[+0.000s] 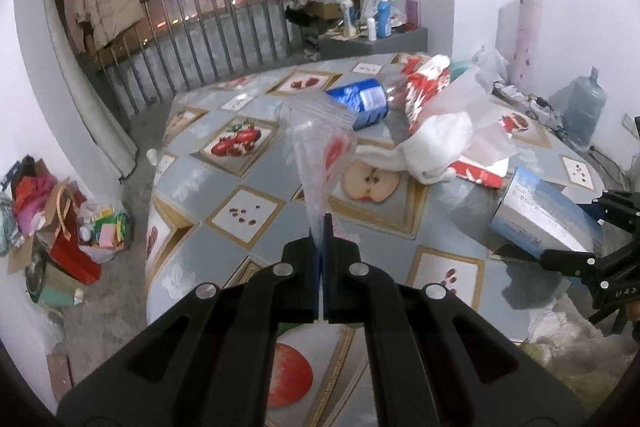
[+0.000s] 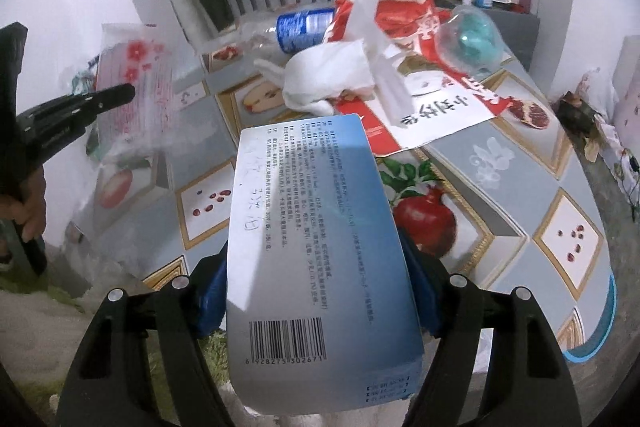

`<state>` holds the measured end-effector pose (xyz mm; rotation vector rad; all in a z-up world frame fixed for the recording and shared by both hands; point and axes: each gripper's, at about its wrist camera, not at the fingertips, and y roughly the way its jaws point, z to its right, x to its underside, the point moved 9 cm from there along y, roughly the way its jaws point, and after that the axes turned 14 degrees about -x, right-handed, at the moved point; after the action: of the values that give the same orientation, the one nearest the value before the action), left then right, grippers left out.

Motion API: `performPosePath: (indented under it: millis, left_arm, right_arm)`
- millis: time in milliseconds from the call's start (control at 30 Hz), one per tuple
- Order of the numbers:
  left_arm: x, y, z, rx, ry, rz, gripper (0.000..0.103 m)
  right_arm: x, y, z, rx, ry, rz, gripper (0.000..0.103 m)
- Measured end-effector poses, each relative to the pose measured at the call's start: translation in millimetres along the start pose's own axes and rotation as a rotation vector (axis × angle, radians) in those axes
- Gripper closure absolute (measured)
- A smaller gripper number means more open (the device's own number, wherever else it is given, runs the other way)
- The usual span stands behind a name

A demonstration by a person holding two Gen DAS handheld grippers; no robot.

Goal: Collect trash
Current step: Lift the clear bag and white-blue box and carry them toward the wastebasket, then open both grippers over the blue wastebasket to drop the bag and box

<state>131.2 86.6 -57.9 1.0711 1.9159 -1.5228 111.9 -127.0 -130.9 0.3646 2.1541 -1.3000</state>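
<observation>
My left gripper (image 1: pixel 322 223) is shut on a clear zip-lock plastic bag (image 1: pixel 316 143) with red print, held up above the table; the bag also shows in the right wrist view (image 2: pixel 134 87). My right gripper (image 2: pixel 316 255) is shut on a blue-and-white cardboard box (image 2: pixel 316 247) with a barcode, held above the table's near edge; the box also shows in the left wrist view (image 1: pixel 540 211). On the table lie a blue-labelled plastic bottle (image 1: pixel 360 101), a red-and-white bag (image 2: pixel 420 23), white crumpled plastic (image 2: pixel 332 75) and a clear container with a teal object (image 2: pixel 476 39).
The table (image 1: pixel 240 187) has a fruit-patterned cloth. Bags of trash (image 1: pixel 104 231) stand on the floor to the left. A metal railing (image 1: pixel 208 27) runs behind. A water jug (image 1: pixel 584 107) stands at the far right. A side table with bottles (image 1: pixel 372 27) stands at the back.
</observation>
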Motion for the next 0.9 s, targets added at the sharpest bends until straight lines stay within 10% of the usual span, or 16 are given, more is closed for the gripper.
performPosePath:
  millis: [367, 667, 900]
  left_arm:
    - [-49, -40, 51, 0.100, 0.090, 0.118, 0.103]
    - [-130, -64, 170, 0.445, 0.169, 0.171, 0.103]
    - [-174, -51, 330, 0.698, 0.255, 0.020, 0.103]
  right_arm:
    - [-1, -70, 27, 0.069, 0.059, 0.176, 0.031]
    - [3, -179, 120, 0.322, 0.233, 0.389, 0.031]
    - [55, -250, 237, 0.487, 0.569, 0.517, 0.031]
